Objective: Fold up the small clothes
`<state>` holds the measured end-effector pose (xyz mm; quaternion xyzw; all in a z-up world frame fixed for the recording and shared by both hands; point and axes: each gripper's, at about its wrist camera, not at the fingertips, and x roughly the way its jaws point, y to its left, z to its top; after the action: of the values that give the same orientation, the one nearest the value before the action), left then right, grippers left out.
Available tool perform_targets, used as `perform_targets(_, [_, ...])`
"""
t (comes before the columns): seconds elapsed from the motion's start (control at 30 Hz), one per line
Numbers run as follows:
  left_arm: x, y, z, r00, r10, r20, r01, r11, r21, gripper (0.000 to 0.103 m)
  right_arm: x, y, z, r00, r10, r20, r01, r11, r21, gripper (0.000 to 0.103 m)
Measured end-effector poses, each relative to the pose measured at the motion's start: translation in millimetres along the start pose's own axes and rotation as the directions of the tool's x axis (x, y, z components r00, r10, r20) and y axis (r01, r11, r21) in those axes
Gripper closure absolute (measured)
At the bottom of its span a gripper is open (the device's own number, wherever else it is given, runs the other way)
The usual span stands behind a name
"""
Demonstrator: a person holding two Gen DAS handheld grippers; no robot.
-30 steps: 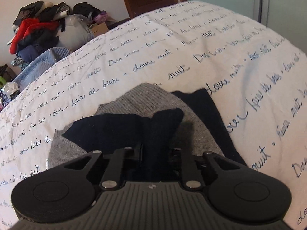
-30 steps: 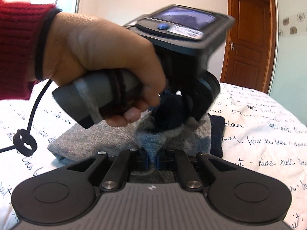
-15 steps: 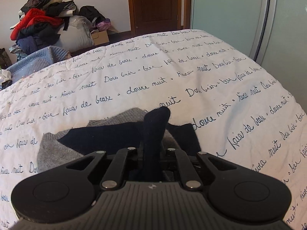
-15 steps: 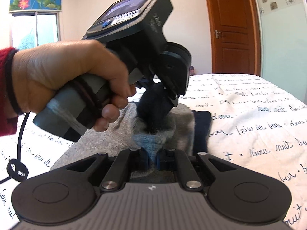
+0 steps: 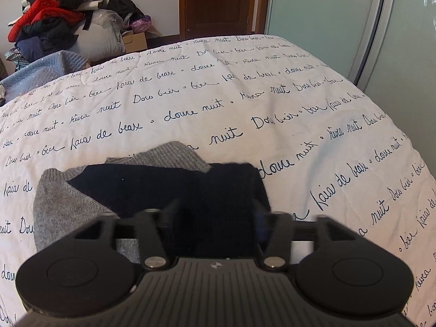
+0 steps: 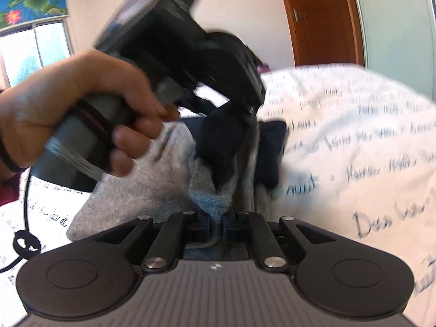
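**A:** Left wrist view first. The left gripper (image 5: pixel 215 218) has its jaws opening, wide apart now, and the dark navy cloth (image 5: pixel 218 190) lies slack between the fingers (image 5: pixel 170 212) with nothing pressing on it. It sits on the grey knit (image 5: pixel 62 204), which spreads out to the left of the fingers and just beyond their tips, all of it on the white bedspread (image 5: pixel 245 95) with the script print.

**B:** So that one's letting go. How does the fabric look to you?

**A:** Soft and light, I'd say. It slumps flat as soon as it's free, no stiffness at all. Fuzzy knit, so it should grip well and not slide, but it will sag from any single pinch point.

**B:** Over to the right wrist view.

**A:** Blurry, but the close part reads fine. The right gripper (image 6: pixel 216 227) has its fingers nearly together, clamped on a peak of the grey knit's bluish-grey edge. Straight ahead of the tips a hand (image 6: pixel 81 109) holds the other gripper over the navy piece.

**B:** Where would you take hold next?

**A:** At an edge or corner, through both layers if possible. A mid-panel pinch would likely just bunch it up. With one side released, the right's hold is all that keeps the fold tidy.
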<state>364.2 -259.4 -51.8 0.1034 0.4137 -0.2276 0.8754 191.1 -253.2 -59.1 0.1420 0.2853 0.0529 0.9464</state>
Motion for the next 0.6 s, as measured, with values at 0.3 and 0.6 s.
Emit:
perform_targets(0.3, [-42, 45, 4, 0.994, 0.018, 0.111, -0.011, 0.998, -0.06, 0.015, -12, -32, 4, 0.997, 0.061, -0.057, -0.049, 0.979, 0.196, 0.079])
perform_targets(0.6, [-65, 118, -40, 0.986, 0.138, 0.093, -0.129, 0.986, -0.102, 0.015, -15, -82, 61, 0.986, 0.149, 0.071, -0.162, 0.951, 0.264, 0.026])
